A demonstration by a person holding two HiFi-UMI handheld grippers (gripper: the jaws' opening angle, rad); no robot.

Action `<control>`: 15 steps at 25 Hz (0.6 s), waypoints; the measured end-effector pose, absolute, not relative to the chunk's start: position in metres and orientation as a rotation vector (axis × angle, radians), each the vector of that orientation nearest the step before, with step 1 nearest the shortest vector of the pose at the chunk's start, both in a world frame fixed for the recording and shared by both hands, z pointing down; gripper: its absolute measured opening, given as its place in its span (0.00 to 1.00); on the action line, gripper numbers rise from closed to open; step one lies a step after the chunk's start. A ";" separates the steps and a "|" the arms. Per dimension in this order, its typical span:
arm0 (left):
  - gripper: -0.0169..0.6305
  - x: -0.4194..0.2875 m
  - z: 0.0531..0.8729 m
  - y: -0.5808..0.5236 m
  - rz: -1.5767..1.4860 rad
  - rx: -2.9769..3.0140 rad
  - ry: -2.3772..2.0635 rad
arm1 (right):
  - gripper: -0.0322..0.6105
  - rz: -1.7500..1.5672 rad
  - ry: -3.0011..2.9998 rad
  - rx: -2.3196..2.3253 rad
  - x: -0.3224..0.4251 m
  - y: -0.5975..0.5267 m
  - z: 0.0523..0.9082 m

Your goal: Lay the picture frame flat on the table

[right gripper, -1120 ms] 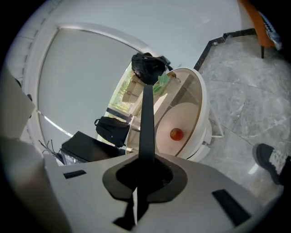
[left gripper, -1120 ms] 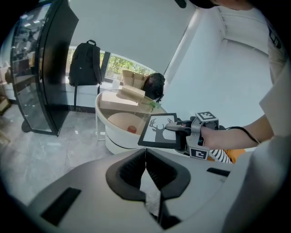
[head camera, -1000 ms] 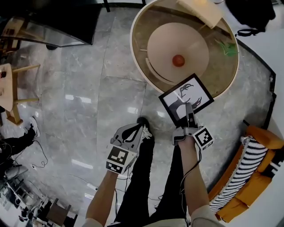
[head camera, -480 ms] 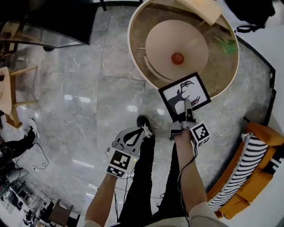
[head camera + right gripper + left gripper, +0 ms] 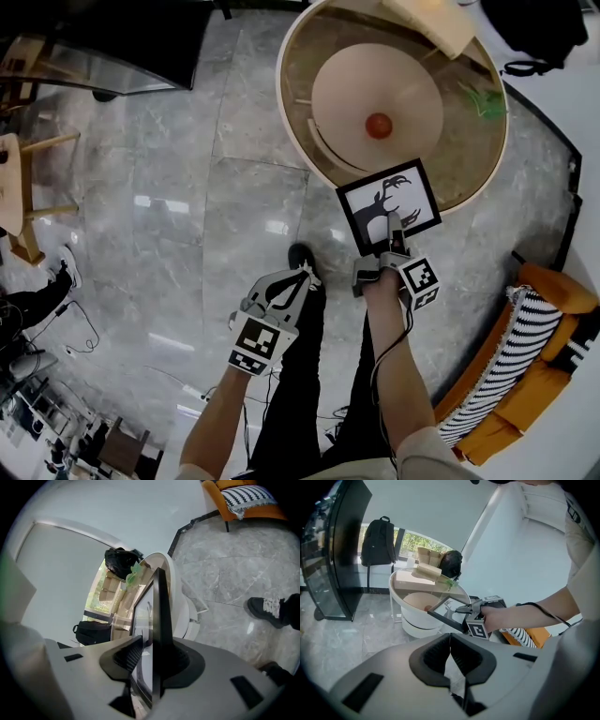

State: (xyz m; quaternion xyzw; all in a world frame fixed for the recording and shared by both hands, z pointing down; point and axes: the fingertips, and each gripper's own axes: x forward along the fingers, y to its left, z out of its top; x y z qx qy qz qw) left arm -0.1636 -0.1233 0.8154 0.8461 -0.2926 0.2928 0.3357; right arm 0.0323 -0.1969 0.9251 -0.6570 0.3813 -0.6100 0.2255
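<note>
Black picture frame [image 5: 389,208], deer silhouette, aslant over table [image 5: 280,103] rim.

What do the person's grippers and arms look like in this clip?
The left gripper and right gripper are grey moulded shells with black ribbed pads. Each carries a white cube with black square markers. A black cable runs from the right one along the forearm. The sleeves are short and pale. The right gripper's jaws are opening, with the picture frame between them.

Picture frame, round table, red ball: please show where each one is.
picture frame [image 5: 389,208], head view, middle of the print
round table [image 5: 281,94], head view, left rim
red ball [image 5: 379,126], head view, its centre
</note>
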 end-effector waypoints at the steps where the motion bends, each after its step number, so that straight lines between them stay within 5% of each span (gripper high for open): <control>1: 0.06 -0.164 0.815 -0.125 0.764 2.209 -0.764 | 0.26 -1.686 1.033 -1.808 0.031 -0.196 0.927; 15: 0.06 -0.178 0.817 -0.125 0.762 2.216 -0.753 | 0.33 -1.636 0.916 -1.818 0.023 -0.203 0.944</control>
